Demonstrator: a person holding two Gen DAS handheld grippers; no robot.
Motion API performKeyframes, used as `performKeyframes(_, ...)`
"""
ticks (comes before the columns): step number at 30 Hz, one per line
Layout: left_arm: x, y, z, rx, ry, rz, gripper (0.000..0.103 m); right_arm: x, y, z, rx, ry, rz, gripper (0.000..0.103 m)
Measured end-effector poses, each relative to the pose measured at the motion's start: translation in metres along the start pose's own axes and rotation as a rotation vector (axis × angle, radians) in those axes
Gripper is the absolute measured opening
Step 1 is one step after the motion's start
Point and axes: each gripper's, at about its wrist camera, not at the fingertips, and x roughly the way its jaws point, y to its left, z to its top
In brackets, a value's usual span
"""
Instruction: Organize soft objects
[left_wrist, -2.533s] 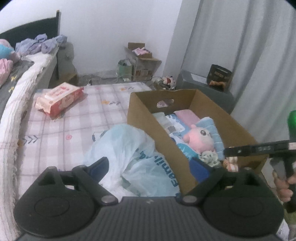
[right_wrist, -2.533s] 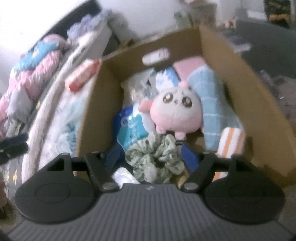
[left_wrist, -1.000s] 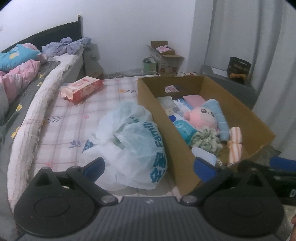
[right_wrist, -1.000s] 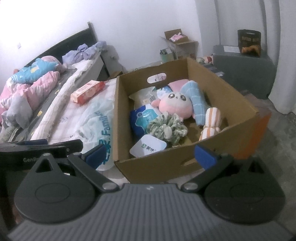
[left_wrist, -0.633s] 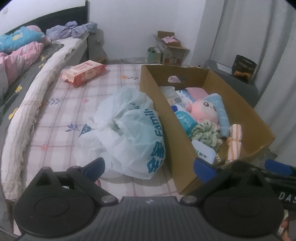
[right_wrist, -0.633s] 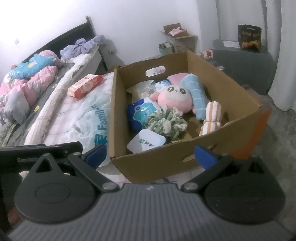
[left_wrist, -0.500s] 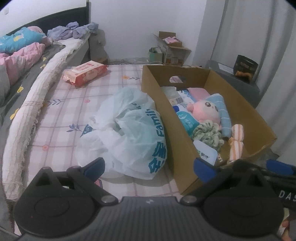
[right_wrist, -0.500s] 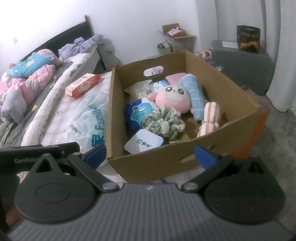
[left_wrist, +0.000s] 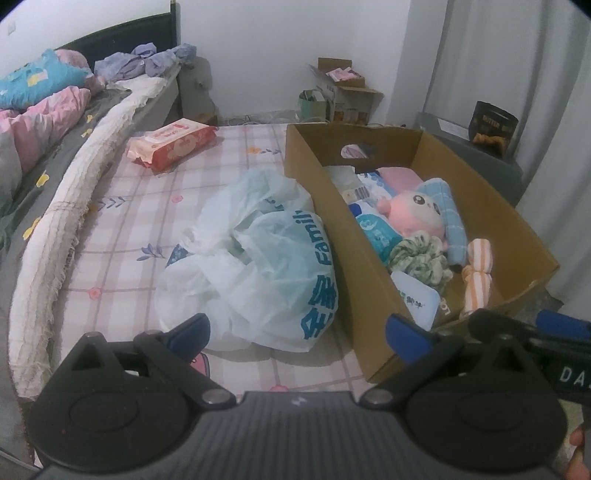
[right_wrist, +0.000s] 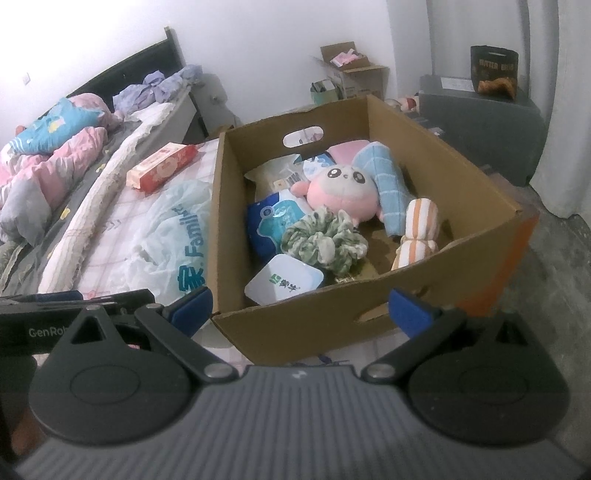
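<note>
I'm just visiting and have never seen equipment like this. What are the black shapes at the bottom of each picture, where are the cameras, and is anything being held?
No robot is here: a person carries a two-finger gripper in each hand, and a wide-angle camera on each one looks forward along its fingers. The black shapes are the grippers' own bodies. One picture comes from the left gripper, the other from the right gripper. Both are open, with blue-tipped fingers spread apart, and hold nothing.

Ahead, on a checked bedcover, stands a cardboard box. Inside lie a pink plush toy, a green scrunchie, a light blue rolled towel, an orange striped cloth and some packets. Beside the box lies a crumpled plastic bag, and farther off a pack of wipes.
</note>
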Motion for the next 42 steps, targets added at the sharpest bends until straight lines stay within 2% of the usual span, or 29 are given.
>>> performKeyframes(18, 0.008, -0.007, -0.003, 0.015, 0.032, 0.012, 0.102, 0.005, -0.007, -0.006, 0.007, 0.03, -0.008, 0.102)
performKeyframes(42, 0.015, -0.006, -0.006, -0.013, 0.07, 0.016, 0.101, 0.012, -0.008, -0.007, 0.002, 0.055, -0.011, 0.102)
